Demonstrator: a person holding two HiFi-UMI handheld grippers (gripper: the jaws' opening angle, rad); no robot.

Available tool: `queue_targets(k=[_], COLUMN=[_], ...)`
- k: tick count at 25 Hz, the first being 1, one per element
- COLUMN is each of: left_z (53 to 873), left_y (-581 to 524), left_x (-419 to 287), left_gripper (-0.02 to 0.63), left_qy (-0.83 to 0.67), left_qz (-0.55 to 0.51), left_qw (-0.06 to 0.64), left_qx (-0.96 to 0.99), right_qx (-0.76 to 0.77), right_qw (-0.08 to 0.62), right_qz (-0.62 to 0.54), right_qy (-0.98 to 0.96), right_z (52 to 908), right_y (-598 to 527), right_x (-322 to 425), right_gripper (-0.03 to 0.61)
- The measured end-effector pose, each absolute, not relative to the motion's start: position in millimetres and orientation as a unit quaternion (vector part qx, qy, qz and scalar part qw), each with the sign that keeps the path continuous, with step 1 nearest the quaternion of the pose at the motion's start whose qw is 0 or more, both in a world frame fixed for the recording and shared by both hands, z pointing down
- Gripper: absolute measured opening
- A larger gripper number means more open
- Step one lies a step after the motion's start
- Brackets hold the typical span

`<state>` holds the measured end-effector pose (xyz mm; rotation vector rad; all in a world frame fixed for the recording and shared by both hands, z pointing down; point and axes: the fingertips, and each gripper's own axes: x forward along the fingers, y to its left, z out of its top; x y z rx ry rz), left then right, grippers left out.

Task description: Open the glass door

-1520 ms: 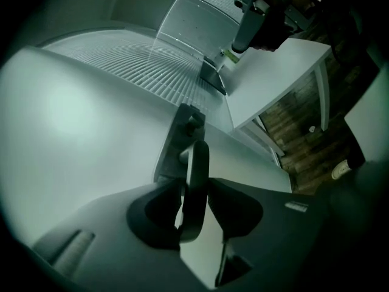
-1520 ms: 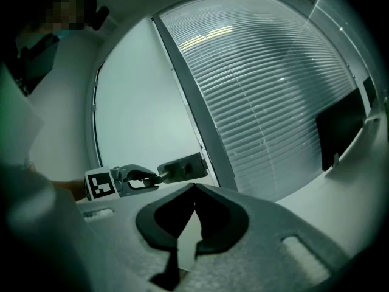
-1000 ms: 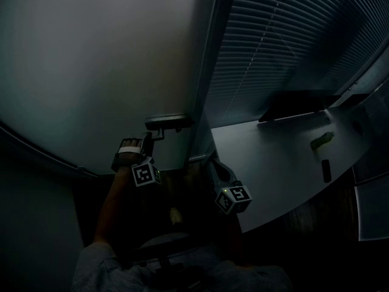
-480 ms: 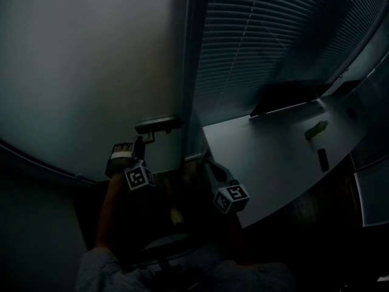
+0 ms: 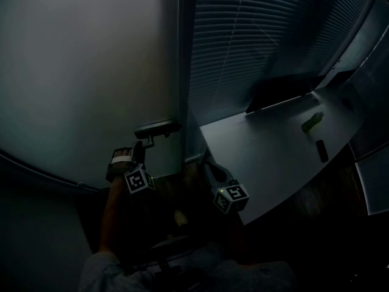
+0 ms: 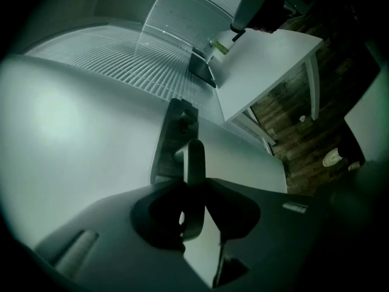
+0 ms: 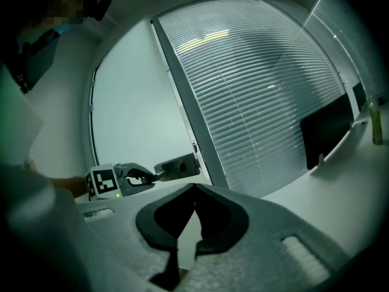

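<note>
The frosted glass door point(image 5: 91, 72) fills the left of the head view, with a dark lever handle point(image 5: 157, 127) near its right edge. My left gripper point(image 5: 143, 146) reaches up from below and is shut on that lever. In the left gripper view the lever point(image 6: 194, 160) runs straight down between the jaws of the left gripper point(image 6: 193, 207). My right gripper point(image 5: 209, 164) hovers lower right of the handle, beside the door frame point(image 5: 184, 72), shut and empty. The right gripper view shows its closed tips point(image 7: 193, 207) and the left gripper point(image 7: 137, 178) on the handle point(image 7: 176, 166).
Closed blinds point(image 5: 255, 41) cover the glass panel right of the frame. A white desk point(image 5: 273, 157) stands close on the right, carrying a dark monitor point(image 5: 282, 93), a green bottle point(image 5: 312, 121) and a small dark object point(image 5: 321, 151). The room is dim.
The head view has swung a little, so door frame and handle sit further left. Both grippers keep their places, and the left stays clamped on the lever.
</note>
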<state>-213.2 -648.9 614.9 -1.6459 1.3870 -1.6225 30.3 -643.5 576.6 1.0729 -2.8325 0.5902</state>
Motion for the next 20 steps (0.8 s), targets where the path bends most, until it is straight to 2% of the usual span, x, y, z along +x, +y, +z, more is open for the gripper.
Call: queue_targets(k=[9,20], left_z=[625.9,614.3], left_y=[-639.4,-615.7], left_x=[-203.7,-192.9], left_gripper=[0.104,0.106], left_qy=[0.495,0.483], left_qz=[-0.579,-0.578], left_qw=[0.227,0.237], left_qx=[-0.607,-0.613], right_qx=[0.375,0.393], right_qw=[0.024,0.014], right_qz=[0.192,0.181], right_qy=[-0.906,-0.901], right_z=[588.0,563.4], right_y=[-634.7,-604.6], right_x=[43.2,55.7], right_gripper=[0.002,0.002])
